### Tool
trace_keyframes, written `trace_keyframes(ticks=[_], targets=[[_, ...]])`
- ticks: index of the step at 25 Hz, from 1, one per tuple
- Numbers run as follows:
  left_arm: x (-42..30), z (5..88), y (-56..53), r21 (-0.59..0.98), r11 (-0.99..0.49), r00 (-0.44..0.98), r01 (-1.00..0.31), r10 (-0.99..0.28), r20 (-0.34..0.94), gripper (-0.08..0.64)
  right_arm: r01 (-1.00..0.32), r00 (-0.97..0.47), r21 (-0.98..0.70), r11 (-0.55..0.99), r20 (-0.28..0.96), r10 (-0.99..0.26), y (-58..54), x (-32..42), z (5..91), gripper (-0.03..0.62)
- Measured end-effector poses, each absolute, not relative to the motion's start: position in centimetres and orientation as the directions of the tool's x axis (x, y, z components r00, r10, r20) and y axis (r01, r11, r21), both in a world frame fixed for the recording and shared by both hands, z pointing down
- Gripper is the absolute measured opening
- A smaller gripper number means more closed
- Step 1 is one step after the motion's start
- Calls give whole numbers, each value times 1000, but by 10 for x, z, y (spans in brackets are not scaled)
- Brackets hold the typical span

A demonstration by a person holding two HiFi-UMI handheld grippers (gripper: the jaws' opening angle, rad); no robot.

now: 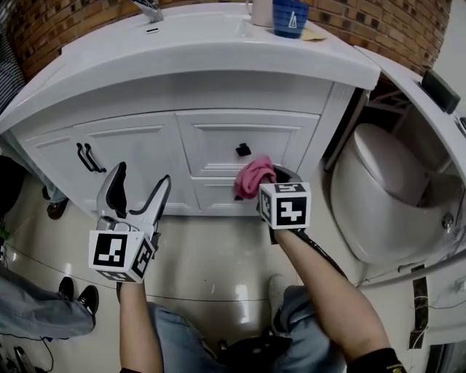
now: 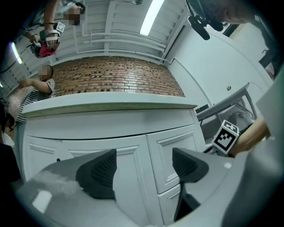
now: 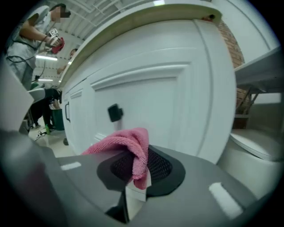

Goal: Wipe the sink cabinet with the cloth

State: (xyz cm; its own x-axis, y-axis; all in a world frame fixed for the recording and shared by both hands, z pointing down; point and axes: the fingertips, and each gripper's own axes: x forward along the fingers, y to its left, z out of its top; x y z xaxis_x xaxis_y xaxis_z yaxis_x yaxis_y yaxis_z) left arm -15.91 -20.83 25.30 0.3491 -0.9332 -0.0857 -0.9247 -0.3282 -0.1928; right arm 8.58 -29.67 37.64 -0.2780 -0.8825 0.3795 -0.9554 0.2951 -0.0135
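Pink cloth [image 1: 253,178] bunched in right claw [image 3: 136,168], near white sink cabinet [image 1: 138,146]

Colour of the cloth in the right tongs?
Pink fluffy cloth; shows best in the right gripper view.

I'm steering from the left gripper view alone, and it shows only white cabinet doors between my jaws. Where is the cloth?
Observer: The pink cloth is in the right tool, whose jaws are shut on it.
Operator: How near is it to the cabinet?
Observer: In the head view it sits just below the black knob on the sink cabinet. I can't tell whether it touches.
Operator: Is there anything on top I could knock?
Observer: A blue cup stands at the back right of the countertop.
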Motion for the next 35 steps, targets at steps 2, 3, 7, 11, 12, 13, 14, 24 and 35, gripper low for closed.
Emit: trace_keyframes(ticks=[2,3,7,11,12,13,14,24,35], targets=[[-147,251,-210,-189,-345,366,-919,-926,-90,397,-981,-191,-40,190,381,-905,-294,136,376,54],[-142,250,-211,-186,-351,373,-918,-923,-95,397,-988,-154,-61,142,382,-911,-292,157,375,54],[-125,252,-215,-189,-366,388,-911,-916,-100,397,-991,-99,-125,54,382,-919,-290,191,374,54],[-125,257,-216,-193,-361,382,-912,-920,-83,397,-982,-169,-142,121,403,-899,-293,147,383,54],[-128,257,-215,-192,-356,377,-914,-923,-82,397,-975,-218,-135,177,411,-885,-293,121,387,54],[-131,257,-215,-191,-351,371,-917,-925,-82,397,-961,-276,-124,246,417,-866,-293,90,390,54],[-134,257,-214,-189,-345,365,-920,-927,-83,397,-941,-336,-109,321,420,-843,-292,57,392,54],[-178,253,-206,-182,-269,288,-946,-954,-85,397,-815,-562,-130,564,408,-719,-299,-131,409,54],[-172,259,-219,-181,-303,319,-936,-945,-67,397,-872,-429,14,489,458,-778,-300,-8,407,54]])
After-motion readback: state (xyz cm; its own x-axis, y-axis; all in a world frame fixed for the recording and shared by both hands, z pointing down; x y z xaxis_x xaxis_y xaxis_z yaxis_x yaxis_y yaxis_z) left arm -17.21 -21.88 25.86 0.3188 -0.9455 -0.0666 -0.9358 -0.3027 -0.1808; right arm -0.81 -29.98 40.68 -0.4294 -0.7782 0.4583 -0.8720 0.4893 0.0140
